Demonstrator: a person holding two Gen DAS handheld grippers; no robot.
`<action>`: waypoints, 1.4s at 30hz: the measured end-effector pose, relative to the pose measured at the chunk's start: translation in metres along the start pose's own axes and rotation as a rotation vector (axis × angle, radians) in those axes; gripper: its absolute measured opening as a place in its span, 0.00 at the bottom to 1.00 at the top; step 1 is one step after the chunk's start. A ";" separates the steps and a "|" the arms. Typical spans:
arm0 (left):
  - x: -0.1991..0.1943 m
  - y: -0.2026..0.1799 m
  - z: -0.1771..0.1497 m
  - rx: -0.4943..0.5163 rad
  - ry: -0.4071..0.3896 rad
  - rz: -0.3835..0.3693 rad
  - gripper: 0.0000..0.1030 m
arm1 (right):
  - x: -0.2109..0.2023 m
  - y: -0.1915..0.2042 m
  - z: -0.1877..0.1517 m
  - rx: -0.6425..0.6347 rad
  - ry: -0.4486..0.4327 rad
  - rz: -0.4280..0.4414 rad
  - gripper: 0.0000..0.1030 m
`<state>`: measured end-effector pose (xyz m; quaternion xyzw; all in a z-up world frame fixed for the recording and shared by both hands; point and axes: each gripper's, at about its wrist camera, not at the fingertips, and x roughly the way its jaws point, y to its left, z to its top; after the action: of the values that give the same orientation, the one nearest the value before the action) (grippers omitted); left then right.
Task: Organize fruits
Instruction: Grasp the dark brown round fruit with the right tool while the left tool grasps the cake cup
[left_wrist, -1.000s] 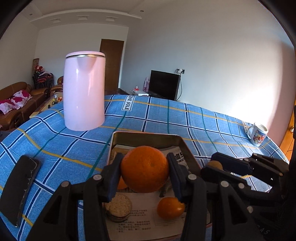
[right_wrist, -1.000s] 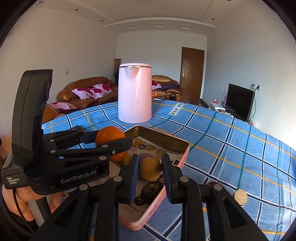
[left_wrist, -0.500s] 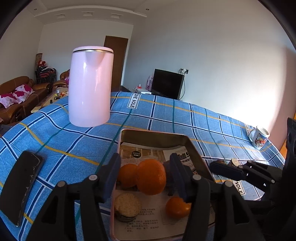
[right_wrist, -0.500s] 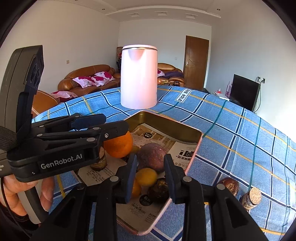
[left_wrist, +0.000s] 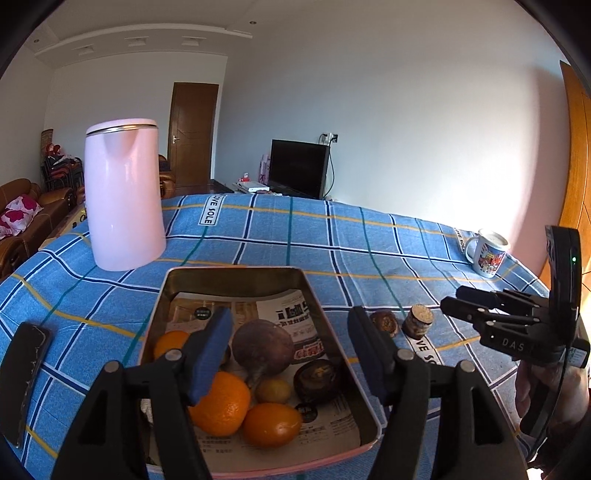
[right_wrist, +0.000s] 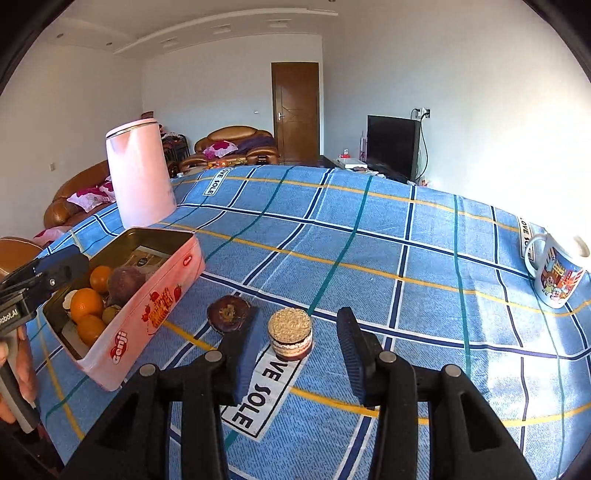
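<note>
1. Left gripper (left_wrist: 290, 343) hangs released over the pink tin (right_wrist: 147, 310), which holds the oranges (left_wrist: 221, 402).
2. Right gripper (right_wrist: 295, 354), jaws spread and empty, frames a grain-topped jar (right_wrist: 290, 334); a dark fruit (right_wrist: 228, 314) lies at its 10 o'clock.

Blue plaid tablecloth (right_wrist: 369, 229) w/ pink kettle (right_wrist: 138, 173), tin (right_wrist: 147, 310), mug (right_wrist: 556, 275), dark fruit (right_wrist: 229, 314), small jar (right_wrist: 290, 334), phone (left_wrist: 22, 373)

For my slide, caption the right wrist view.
Open right gripper approaches a small layered cake on the blue plaid cloth, beside the fruit-filled pink tin.
</note>
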<state>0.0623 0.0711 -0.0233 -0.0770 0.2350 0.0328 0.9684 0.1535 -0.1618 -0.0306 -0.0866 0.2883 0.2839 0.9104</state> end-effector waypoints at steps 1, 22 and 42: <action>0.000 -0.002 0.000 0.006 0.000 0.001 0.65 | 0.002 0.007 0.002 -0.023 0.003 0.015 0.42; 0.001 -0.015 0.007 0.041 -0.011 -0.003 0.70 | 0.066 0.058 0.011 -0.240 0.171 -0.017 0.36; 0.097 -0.138 0.000 0.184 0.292 -0.190 0.70 | -0.012 -0.069 -0.009 0.103 -0.014 -0.135 0.36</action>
<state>0.1625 -0.0625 -0.0498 -0.0138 0.3667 -0.0921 0.9257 0.1807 -0.2271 -0.0314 -0.0569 0.2898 0.2074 0.9326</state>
